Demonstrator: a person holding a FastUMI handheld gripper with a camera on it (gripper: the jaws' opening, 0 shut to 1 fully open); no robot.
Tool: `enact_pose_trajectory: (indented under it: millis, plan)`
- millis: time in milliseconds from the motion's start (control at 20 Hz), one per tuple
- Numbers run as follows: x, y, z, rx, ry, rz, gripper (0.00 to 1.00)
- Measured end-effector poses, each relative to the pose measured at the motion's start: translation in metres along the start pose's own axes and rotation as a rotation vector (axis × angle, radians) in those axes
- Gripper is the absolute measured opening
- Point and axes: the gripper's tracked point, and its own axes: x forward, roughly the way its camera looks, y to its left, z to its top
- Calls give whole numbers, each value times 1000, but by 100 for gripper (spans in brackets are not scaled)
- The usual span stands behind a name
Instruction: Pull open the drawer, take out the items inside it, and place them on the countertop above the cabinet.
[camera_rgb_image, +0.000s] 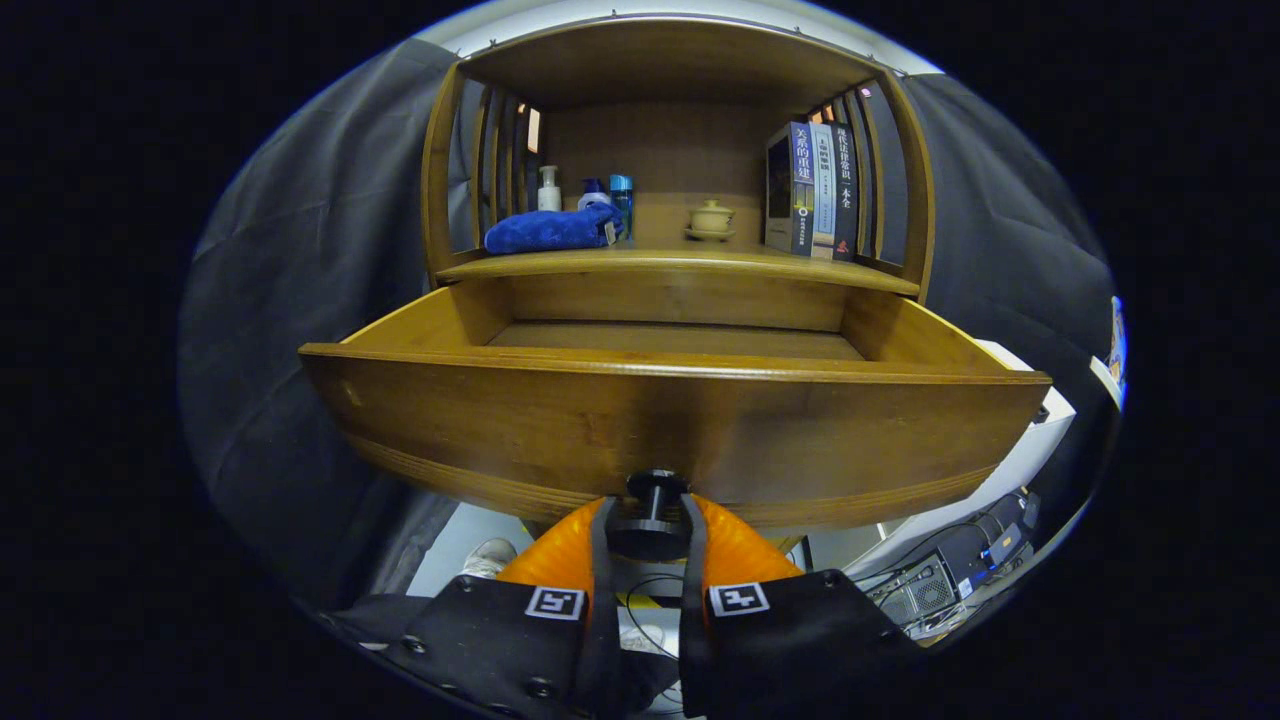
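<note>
Black cloth hangs behind and to both sides of a wooden cabinet (670, 150) that takes up the middle and top of the frame. Its drawer (670, 420) stands pulled well out toward the camera, its broad front panel spanning the centre; what shows of the drawer floor past that panel is bare wood, and the near part of the floor is hidden behind it. A dark round knob (655, 500) sticks out of the lower middle of the panel, and the gripper (647, 525) at bottom centre has its two fingers drawn narrow, one pressing on each side of that knob.

Above the drawer, the countertop (680, 262) runs across the upper middle of the frame. On its left lies a blue cloth (548, 230), with a white pump bottle (548, 188) and two blue bottles (610, 195) just behind it. Near the middle sits a small lidded cup (711, 217) on a saucer. At the right a few books (812, 190) stand upright against the slatted side wall.

Under the drawer, at lower left, a pale shoe (488, 557) rests on a light floor. At lower right, grey electronic boxes with cables (950, 575) sit beside a white surface.
</note>
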Motion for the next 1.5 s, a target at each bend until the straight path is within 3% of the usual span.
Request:
enact_pose_trajectory:
  millis: [250,350,700,900,1500]
  plan:
    - [-11,2,-9,-11,20,7,32]
    - [-11,3,-10,-17,21,18,45]
    - [-24,-21,16,2,-74,-61,91]
    - [-33,-28,31,45,-108,-70,99]
    - [-56,-46,131,198,-304,-42,96]
